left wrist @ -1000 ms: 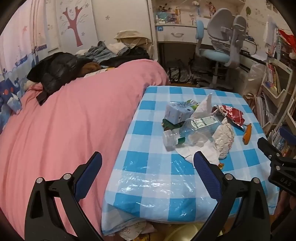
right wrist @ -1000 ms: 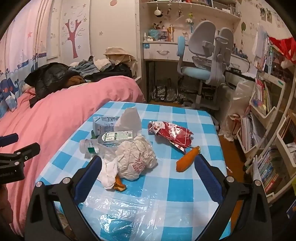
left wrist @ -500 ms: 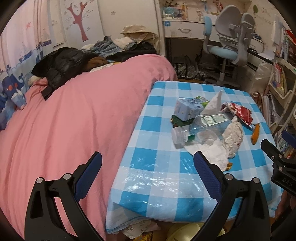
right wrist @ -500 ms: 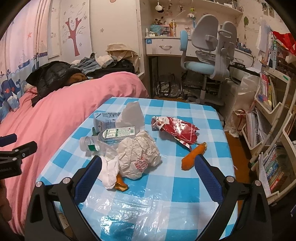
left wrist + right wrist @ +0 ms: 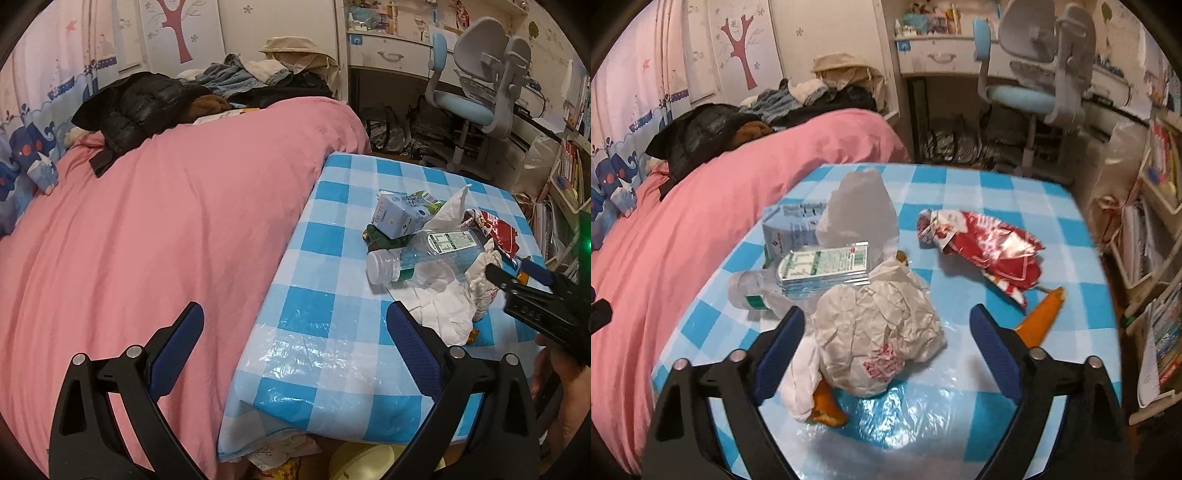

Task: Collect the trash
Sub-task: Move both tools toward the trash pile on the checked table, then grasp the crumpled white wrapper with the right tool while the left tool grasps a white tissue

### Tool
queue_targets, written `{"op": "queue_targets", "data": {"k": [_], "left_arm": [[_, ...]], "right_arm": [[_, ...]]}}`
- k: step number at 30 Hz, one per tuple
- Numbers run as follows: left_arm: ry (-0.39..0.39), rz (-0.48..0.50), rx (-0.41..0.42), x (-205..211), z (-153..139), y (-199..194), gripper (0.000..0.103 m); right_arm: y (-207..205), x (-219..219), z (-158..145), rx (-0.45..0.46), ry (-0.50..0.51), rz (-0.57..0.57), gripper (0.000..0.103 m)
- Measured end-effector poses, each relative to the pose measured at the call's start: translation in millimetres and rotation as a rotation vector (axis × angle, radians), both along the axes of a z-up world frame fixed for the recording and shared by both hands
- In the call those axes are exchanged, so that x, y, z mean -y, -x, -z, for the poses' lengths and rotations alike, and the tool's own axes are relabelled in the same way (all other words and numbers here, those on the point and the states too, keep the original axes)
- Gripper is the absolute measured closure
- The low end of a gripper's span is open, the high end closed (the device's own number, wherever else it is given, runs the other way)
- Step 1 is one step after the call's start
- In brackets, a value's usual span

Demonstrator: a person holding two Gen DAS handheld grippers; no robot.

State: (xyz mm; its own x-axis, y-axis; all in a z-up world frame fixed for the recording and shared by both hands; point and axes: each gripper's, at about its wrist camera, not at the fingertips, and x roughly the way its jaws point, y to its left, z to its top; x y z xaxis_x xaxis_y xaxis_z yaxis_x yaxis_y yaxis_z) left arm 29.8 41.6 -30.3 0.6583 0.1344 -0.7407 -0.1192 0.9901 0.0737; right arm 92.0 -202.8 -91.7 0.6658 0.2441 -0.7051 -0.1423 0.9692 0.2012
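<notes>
Now the right gripper (image 5: 886, 325), jaws spread, sits closer over the crumpled wrapper (image 5: 875, 332) than before. At nine o'clock, the left gripper (image 5: 295, 325) gapes empty; the bottle (image 5: 812, 273) label is unreadable.

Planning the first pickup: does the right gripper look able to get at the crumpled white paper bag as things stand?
Probably yes. The right gripper is open, and the crumpled white paper bag lies straight ahead between its fingers with nothing on top. A tissue crowds its left side.

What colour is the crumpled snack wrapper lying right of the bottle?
Red with white print, shiny foil: the snack wrapper shows best in the right wrist view.
</notes>
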Motion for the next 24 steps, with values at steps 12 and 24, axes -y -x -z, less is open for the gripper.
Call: {"op": "queue_targets", "data": {"k": [12,24], "left_arm": [[0.077,0.113,-0.128,33.2,35.4,-29.7,0.008],[0.231,0.153,-0.224,95.2,86.8,-59.4,0.008]], "right_arm": [[3.3,15.9,-11.8,-0.005,-0.094,-0.028,0.075],[8.6,54.9,-30.1,0.025,-0.122,0.034,0.075]]}}
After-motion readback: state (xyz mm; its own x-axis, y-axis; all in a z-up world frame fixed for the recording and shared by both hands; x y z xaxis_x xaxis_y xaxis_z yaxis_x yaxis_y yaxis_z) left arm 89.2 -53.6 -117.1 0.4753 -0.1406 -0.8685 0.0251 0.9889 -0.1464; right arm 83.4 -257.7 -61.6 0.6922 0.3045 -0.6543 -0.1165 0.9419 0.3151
